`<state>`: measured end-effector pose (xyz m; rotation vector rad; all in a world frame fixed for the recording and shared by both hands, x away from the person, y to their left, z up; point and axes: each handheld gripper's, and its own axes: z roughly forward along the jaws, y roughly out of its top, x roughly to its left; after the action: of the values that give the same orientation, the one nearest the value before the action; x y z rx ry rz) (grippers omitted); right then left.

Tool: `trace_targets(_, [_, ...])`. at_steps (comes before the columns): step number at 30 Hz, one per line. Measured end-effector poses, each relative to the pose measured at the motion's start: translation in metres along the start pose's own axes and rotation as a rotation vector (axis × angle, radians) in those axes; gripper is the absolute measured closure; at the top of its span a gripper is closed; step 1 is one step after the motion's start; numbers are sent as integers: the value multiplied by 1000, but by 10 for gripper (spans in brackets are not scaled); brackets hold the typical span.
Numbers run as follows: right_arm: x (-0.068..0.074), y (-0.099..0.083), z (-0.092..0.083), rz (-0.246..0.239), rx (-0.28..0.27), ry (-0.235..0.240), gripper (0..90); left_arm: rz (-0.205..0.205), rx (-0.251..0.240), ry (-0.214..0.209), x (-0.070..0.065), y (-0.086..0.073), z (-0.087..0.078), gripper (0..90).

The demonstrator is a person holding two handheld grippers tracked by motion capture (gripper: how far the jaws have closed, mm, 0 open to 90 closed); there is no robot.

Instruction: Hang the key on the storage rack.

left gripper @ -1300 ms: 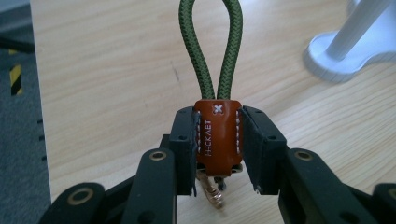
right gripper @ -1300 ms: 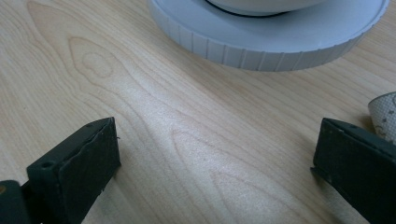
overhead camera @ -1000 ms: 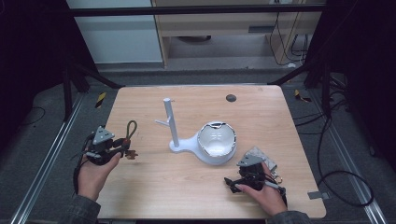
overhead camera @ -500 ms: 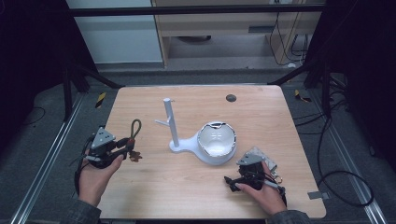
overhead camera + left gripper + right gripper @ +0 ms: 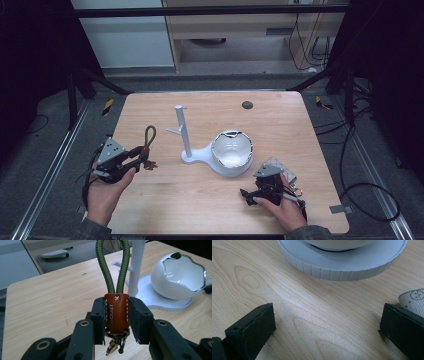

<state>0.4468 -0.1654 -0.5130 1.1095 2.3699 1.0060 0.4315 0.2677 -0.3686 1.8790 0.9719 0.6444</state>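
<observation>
1. The keychain is your working piece: a brown leather tab with a green cord loop rising from it and metal rings and a clasp hanging under it. In the high view it sits above the left part of the bench, its loop pointing away from you.
2. Your left tool is clamped on the leather tab, one pad on each side, so the loop stands free and open.
3. Judging by this, you are in the carry step: the keychain is picked up and looks bound for the white stand, whose upright post has a small side peg.
4. The next move calls for raising the loop over the peg or the post top, then lowering it until it hangs.
5. Your right tool rests low on the bench with its jaws apart and nothing between them, just beside the stand's round base under the white bowl.
</observation>
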Motion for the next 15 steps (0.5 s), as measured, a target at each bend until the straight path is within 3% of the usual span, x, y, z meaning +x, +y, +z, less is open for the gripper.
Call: trace_targets(15, [-2, 0, 0, 9, 2, -6, 2, 29, -32, -32, -21, 8, 3, 662])
